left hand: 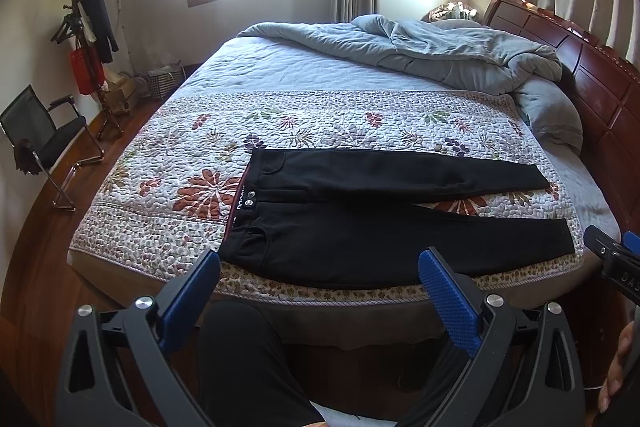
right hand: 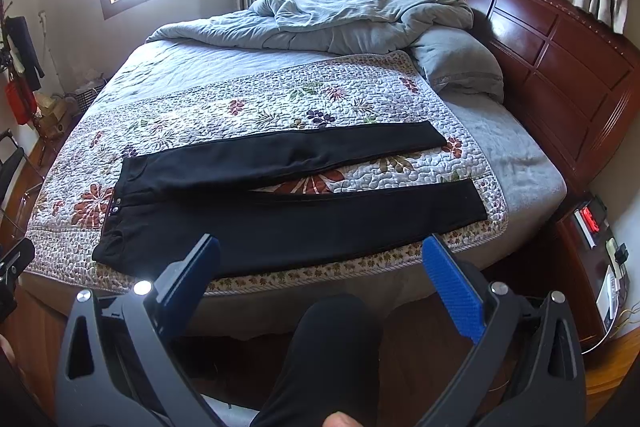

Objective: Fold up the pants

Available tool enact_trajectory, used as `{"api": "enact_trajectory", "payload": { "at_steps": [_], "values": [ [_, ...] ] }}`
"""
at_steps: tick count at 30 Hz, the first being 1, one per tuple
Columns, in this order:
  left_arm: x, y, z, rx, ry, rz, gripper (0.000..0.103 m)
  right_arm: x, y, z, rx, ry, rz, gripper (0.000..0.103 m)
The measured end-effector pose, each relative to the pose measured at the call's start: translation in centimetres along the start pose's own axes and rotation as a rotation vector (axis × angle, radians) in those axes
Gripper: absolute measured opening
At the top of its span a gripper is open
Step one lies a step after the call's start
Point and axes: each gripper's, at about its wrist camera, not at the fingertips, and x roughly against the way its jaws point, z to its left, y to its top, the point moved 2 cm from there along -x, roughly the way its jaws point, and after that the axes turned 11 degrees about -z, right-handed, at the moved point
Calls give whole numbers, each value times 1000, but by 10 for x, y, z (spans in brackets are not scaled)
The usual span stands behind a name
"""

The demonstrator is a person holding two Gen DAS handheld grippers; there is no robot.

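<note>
Black pants (left hand: 360,223) lie flat on the floral quilt (left hand: 168,163) near the bed's front edge, waistband to the left, both legs spread apart and pointing right. They also show in the right wrist view (right hand: 280,223). My left gripper (left hand: 320,275) is open and empty, held in front of the bed edge below the waist part. My right gripper (right hand: 320,267) is open and empty, in front of the bed edge below the near leg. The right gripper's tip (left hand: 612,255) shows at the right in the left wrist view.
A rumpled grey duvet (left hand: 440,51) and a pillow (right hand: 460,63) lie at the bed's far side by the wooden headboard (right hand: 560,67). A chair (left hand: 44,135) and a coat rack (left hand: 88,39) stand at the left. A nightstand (right hand: 592,251) is at the right. The person's black-clad knee (right hand: 336,339) is below.
</note>
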Motion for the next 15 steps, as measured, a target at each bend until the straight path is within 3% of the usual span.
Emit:
{"api": "enact_trajectory", "payload": {
  "at_steps": [15],
  "values": [
    [-3,-3,-1,-2,2,-1,99,-2,-2,-1,-1,-1,2,100]
  ]
}}
